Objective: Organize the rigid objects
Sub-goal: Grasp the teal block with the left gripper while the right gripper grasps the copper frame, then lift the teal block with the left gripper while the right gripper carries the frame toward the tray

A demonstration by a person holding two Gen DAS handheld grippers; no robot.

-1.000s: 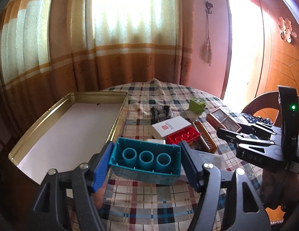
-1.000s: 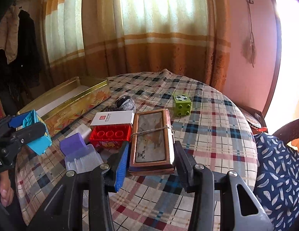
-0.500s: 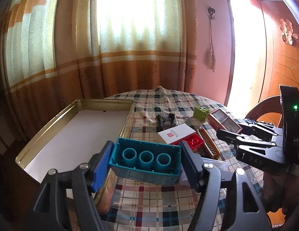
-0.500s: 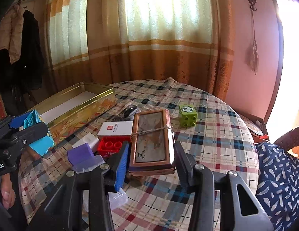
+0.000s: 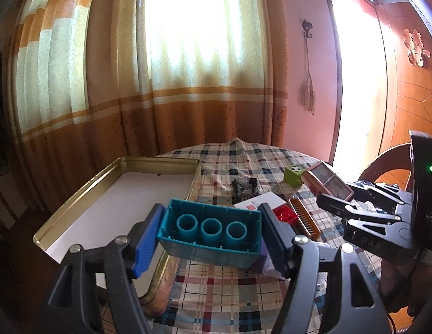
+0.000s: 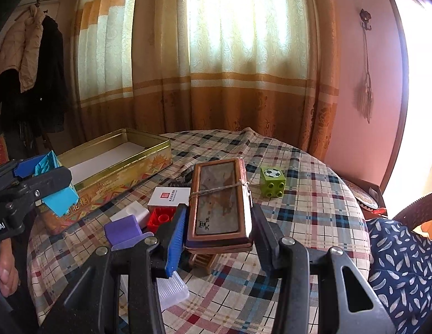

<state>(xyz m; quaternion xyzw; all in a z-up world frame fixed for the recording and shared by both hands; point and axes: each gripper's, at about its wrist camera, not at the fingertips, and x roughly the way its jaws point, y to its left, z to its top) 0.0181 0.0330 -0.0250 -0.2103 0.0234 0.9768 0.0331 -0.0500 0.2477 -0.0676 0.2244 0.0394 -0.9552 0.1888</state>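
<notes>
**Both grippers loaded above the checked table**

Left gripper [image 5: 213,236] is held level above the table edge, its jaws closed on the ends of a teal building block [image 5: 210,235] with its hollow underside and three tubes facing the camera. The block hangs over the near right rim of the open gold tin [image 5: 76,203], which sits on the checked tablecloth [image 6: 313,208]. Right gripper [image 6: 217,236] is raised over the clutter, jaws closed on the long sides of a flat brown framed case [image 6: 218,203] bound with a band. Beneath and beside it lie a white card box [image 6: 168,196], a red brick [image 6: 160,218], a purple block [image 6: 122,231] and a green football cube [image 6: 273,181].
</notes>
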